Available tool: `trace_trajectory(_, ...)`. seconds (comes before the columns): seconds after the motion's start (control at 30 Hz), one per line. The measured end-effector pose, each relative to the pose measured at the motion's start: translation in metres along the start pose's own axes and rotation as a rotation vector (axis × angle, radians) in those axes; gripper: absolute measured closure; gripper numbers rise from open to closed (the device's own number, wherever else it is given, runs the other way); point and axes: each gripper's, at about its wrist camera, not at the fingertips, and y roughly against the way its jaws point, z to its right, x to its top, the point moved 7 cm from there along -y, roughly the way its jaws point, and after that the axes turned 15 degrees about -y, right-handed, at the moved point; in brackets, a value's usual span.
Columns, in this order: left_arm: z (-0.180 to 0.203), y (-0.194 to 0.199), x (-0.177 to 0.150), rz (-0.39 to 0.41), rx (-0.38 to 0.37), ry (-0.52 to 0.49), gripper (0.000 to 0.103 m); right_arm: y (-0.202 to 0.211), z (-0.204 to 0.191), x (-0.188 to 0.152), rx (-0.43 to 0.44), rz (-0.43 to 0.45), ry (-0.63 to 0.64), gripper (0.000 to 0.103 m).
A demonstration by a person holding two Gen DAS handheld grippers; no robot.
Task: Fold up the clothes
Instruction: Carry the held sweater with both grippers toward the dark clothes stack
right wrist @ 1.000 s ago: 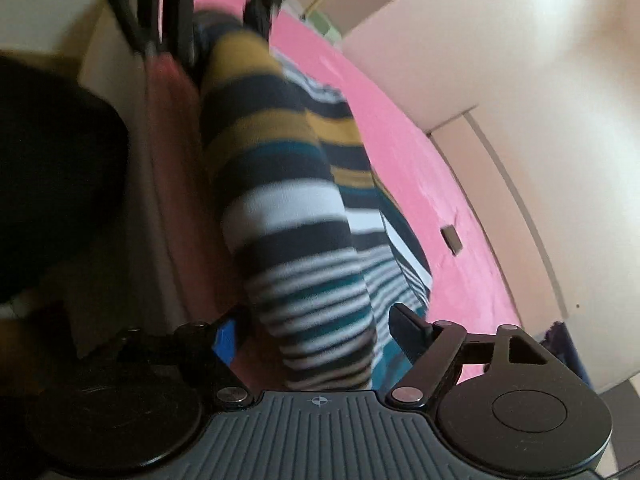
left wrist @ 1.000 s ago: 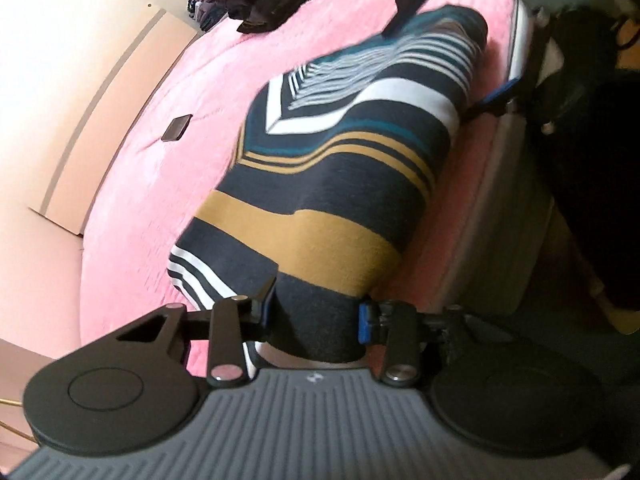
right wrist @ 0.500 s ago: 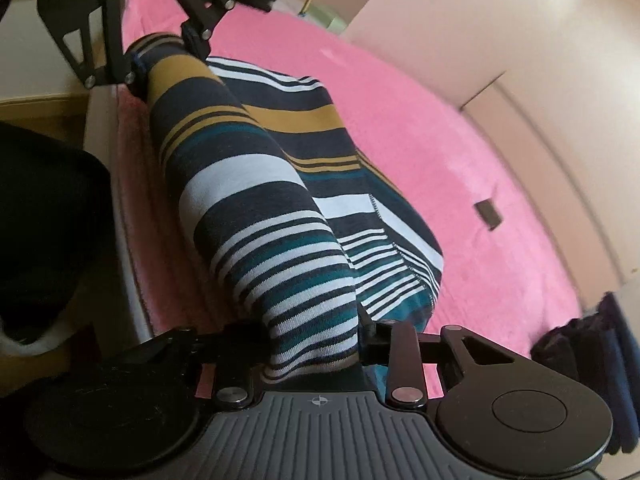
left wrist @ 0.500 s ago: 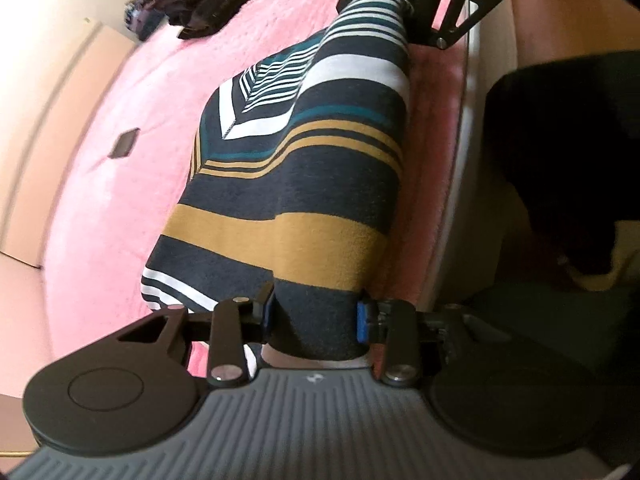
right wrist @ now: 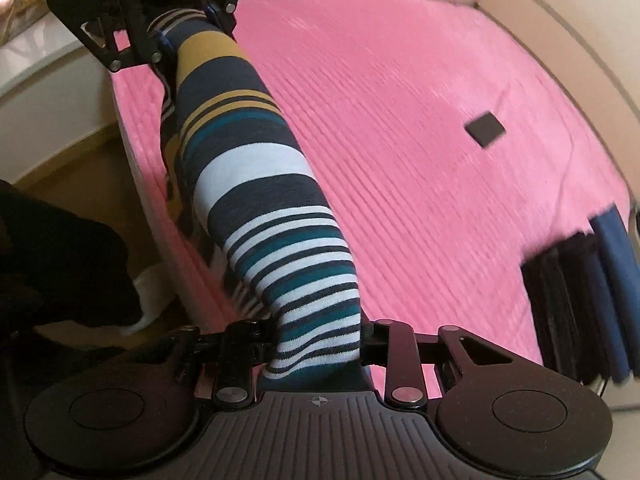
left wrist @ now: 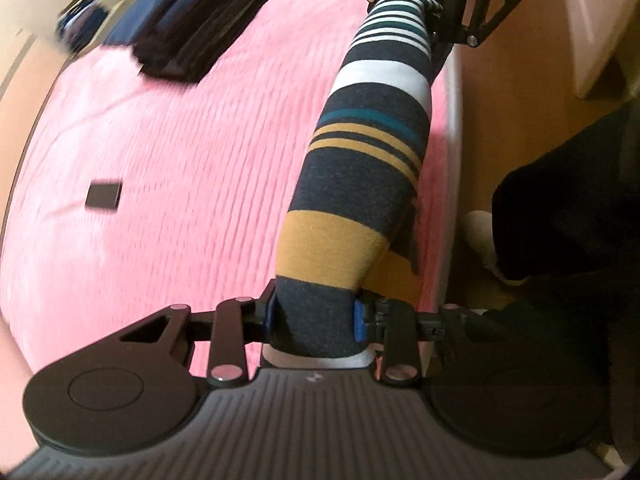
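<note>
A striped garment (left wrist: 360,160) in navy, mustard, teal and white is stretched taut between both grippers above the near edge of the pink bed (left wrist: 180,160). My left gripper (left wrist: 314,316) is shut on its navy-and-mustard end. My right gripper (right wrist: 320,344) is shut on the thin-striped white-and-teal end of the same striped garment (right wrist: 256,184). Each gripper shows at the far end in the other's view: the right gripper (left wrist: 436,4) and the left gripper (right wrist: 176,28). A fold of cloth hangs below the taut edge toward the bed's side.
A stack of dark folded clothes (left wrist: 192,32) lies at the far side of the bed, seen also as folded clothes (right wrist: 580,304). A small black square object (left wrist: 103,196) rests on the bedspread. A person's dark-clothed legs (left wrist: 568,208) stand on the wooden floor beside the bed.
Both grippers have lifted the garment off the bed and pulled it taut. The spread-out body that lay on the bedspread now hangs narrow between them. The views have swung toward the bed.
</note>
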Motion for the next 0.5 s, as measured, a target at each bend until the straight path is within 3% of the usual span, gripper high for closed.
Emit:
trace_trajectory(0.17, -0.027, 0.023, 0.04, 0.033, -0.013, -0.076, 0.073, 0.036, 0.031, -0.008, -0.061, 0.012, -0.084, 0.074)
trace_trajectory(0.5, -0.074, 0.019, 0.095, 0.043, 0.022, -0.139, 0.073, 0.067, 0.09, -0.012, -0.125, 0.048, -0.136, 0.074)
